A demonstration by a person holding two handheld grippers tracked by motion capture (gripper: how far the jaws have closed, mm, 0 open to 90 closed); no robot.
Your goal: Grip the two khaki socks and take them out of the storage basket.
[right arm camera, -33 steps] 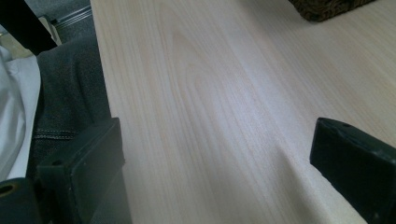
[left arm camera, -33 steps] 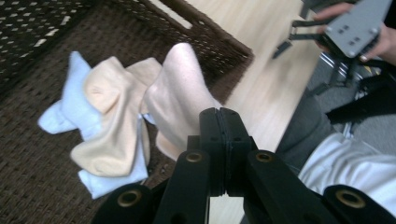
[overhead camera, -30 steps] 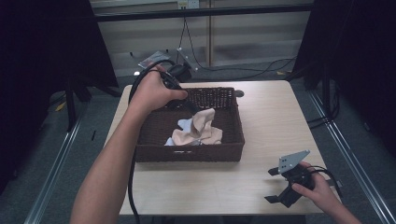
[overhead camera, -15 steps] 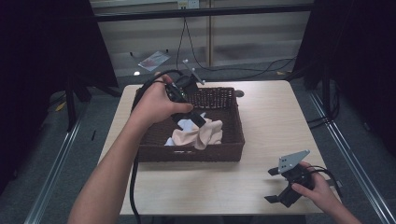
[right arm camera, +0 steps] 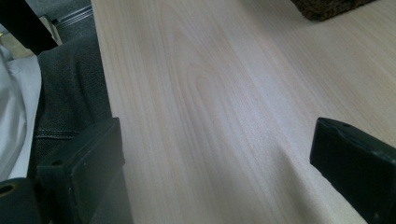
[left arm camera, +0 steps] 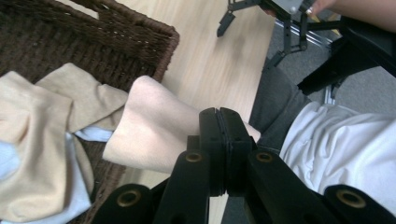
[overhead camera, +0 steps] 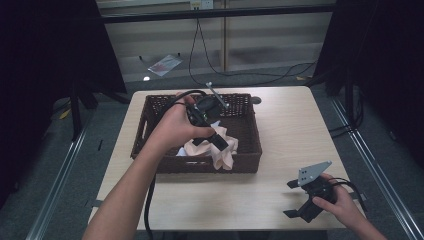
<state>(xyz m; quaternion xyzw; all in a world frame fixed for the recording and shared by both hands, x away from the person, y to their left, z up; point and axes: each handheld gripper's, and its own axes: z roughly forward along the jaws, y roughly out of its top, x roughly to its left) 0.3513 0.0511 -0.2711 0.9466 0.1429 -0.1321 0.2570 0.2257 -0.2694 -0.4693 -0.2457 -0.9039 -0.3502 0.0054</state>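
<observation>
- At the left of the high view, the left forearm [overhead camera: 127,195] came in from the bottom edge and angled up over the near wall of the wicker basket [overhead camera: 150,112], which stood on the left half of the table [overhead camera: 290,125].
- The left gripper [overhead camera: 220,144] was held in the hand above the basket's interior, its black body tilted so the tips pointed toward the near right corner; its cable [overhead camera: 148,210] hung down beside the forearm and off the table's near edge.
- Its jaws were pressed together and pinching a fold of the beige cloth [left arm camera: 154,126]; in the left gripper view the pads met flat on the fabric with no gap between them.
- The pinched part of the cloth draped across the basket's near rim, while the rest lay crumpled on the basket floor with a pale blue cloth [left arm camera: 79,198] partly under it.
- The basket's woven wall stood between the cloth pile and the bare tabletop to the right.
- At the right of the high view, the right gripper [overhead camera: 300,200] rested near the table's near right corner, well apart from the basket, held low by the right hand [overhead camera: 340,202], with a grey plate on top.
- Its jaws were spread wide over bare wood, nothing between them.
</observation>
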